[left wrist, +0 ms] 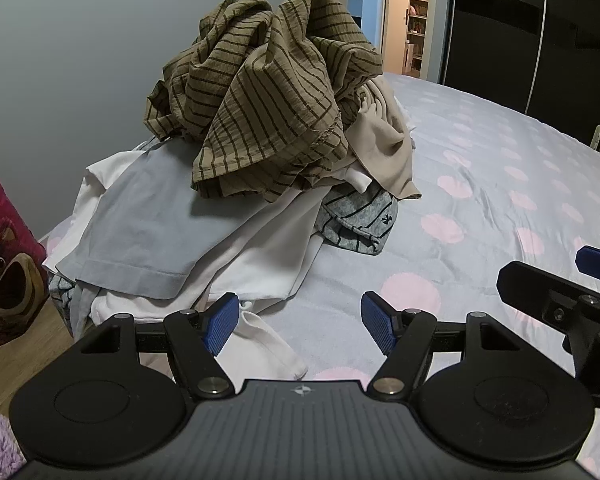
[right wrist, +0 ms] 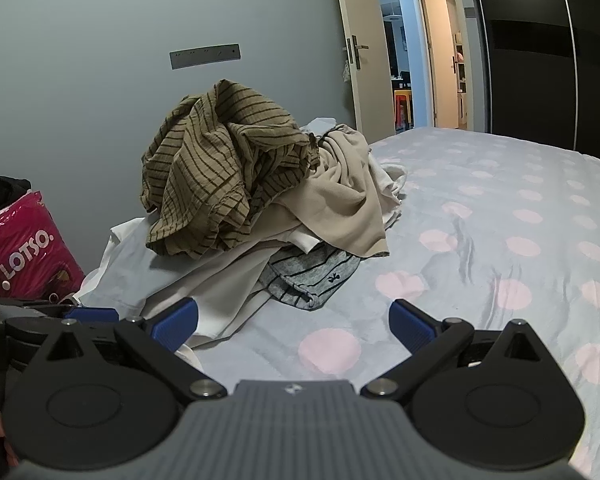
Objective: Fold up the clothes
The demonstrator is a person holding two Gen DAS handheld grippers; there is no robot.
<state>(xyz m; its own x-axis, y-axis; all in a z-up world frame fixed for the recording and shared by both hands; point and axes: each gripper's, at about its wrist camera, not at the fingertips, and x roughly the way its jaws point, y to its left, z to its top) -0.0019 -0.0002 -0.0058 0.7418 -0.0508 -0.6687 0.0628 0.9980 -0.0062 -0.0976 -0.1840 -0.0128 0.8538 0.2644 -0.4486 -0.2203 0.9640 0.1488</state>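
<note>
Clothes [left wrist: 260,152] are lying in one loose heap near the far left corner of the bed [left wrist: 480,184], by the grey wall, and nothing in either view is looking folded yet. A brown striped garment [left wrist: 260,92] is sitting crumpled on top, with a beige piece [left wrist: 384,148] slumping down the side toward the middle of the bed. Under them a pale blue-grey garment [left wrist: 140,220] and white pieces [left wrist: 260,256] are spreading toward the near left edge, and a small grey striped item [left wrist: 360,224] is poking out at the base. How many garments are buried lower down is hard to tell.

Both tongs are hovering low over the near edge of the bed, short of the heap. The left tongs [left wrist: 300,326] are standing wide open and holding nothing; a white cuff or sleeve end [left wrist: 268,352] is lying just below them, apparently untouched. The right tongs [right wrist: 294,326] are likewise spread wide and empty, over bare dotted bedding.

By my reading the work is only just starting: every garment is waiting to be pulled out, spread flat on the free right part of the bed, and folded.
</note>
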